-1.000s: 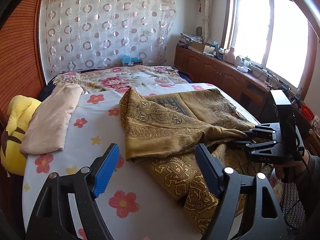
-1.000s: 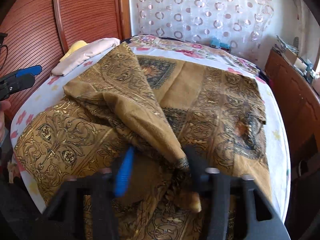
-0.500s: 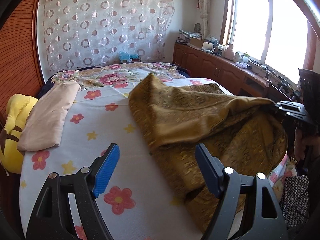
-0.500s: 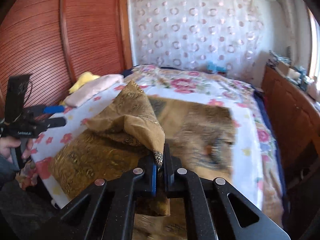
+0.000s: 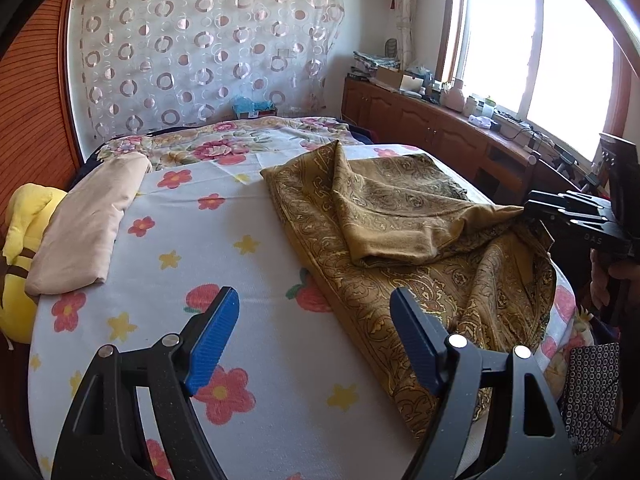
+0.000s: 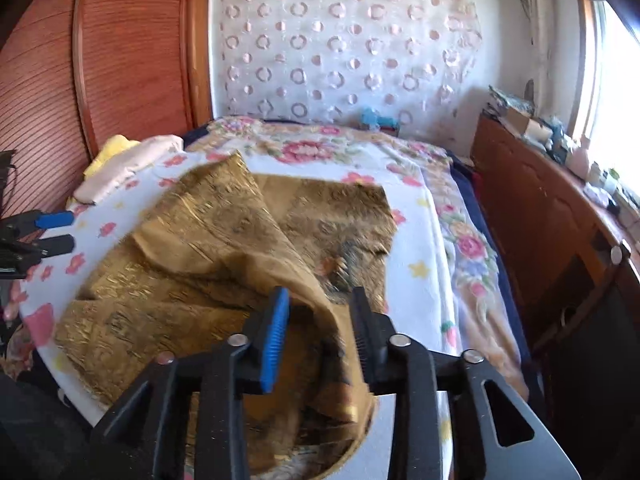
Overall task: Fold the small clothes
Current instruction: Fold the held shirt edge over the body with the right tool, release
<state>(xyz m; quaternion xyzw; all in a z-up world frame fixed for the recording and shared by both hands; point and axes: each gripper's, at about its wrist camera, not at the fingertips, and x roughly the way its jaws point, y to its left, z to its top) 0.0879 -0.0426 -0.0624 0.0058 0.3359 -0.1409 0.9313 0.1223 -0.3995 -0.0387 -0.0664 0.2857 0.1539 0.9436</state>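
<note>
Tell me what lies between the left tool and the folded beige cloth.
Only bare flowered bedsheet, seen in the left wrist view, separates the left tool from the beige cloth.

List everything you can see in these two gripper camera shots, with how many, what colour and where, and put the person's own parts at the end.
Patterned cloth: one, gold-brown, crumpled on the near right part of the bed.
Folded cloth: one, beige-pink, on the bed's left side.
Plush toy: one, yellow, beyond the bed's left edge.
Bed sheet: one, white with red flowers and yellow stars, covering the bed.
Curtain: one, sheer with pink rings, on the far wall.
Cabinet: one, brown wood, under the window, small clutter on top.
Left gripper: one, black, blue pads, open above bare sheet.
Right gripper: one, black, its fingers have just been opening, a cloth fold between them, not pinched.
Hand: one, holding the right gripper.
</note>
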